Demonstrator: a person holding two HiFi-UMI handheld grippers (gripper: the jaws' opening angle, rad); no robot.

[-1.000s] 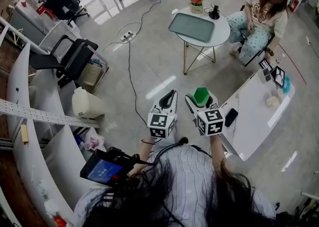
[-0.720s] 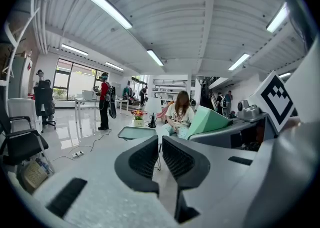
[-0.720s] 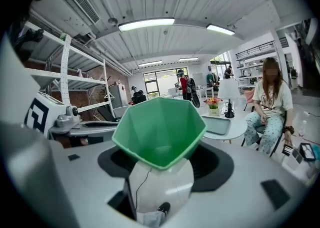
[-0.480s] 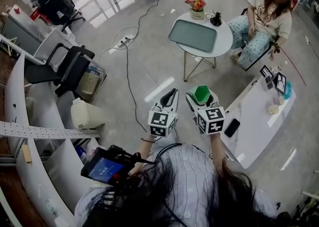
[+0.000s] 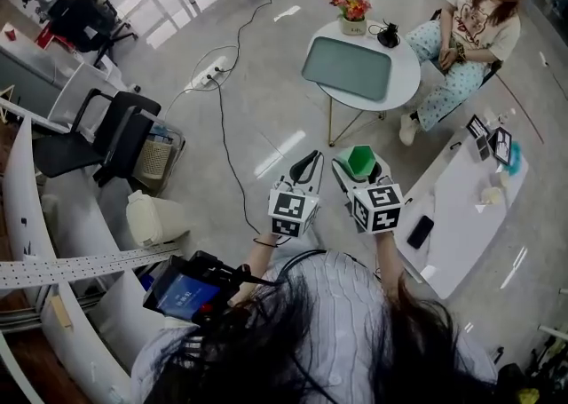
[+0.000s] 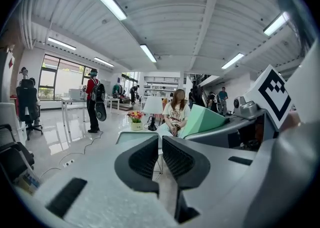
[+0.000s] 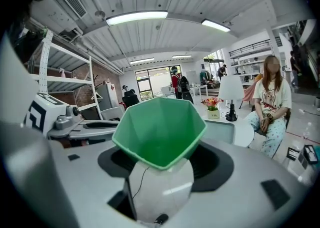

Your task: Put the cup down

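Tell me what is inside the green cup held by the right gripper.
In the right gripper view the green cup shows only bare green inner walls, nothing lying against them. Its near rim covers the bottom, so whether anything sits there cannot be seen.

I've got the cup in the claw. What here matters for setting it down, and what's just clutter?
Job: green cup, held in the right claw; round table and tray, possibly the landing spot.
Lying about: empty left claw, flowers, phone, black chair, white jug, floor cable.
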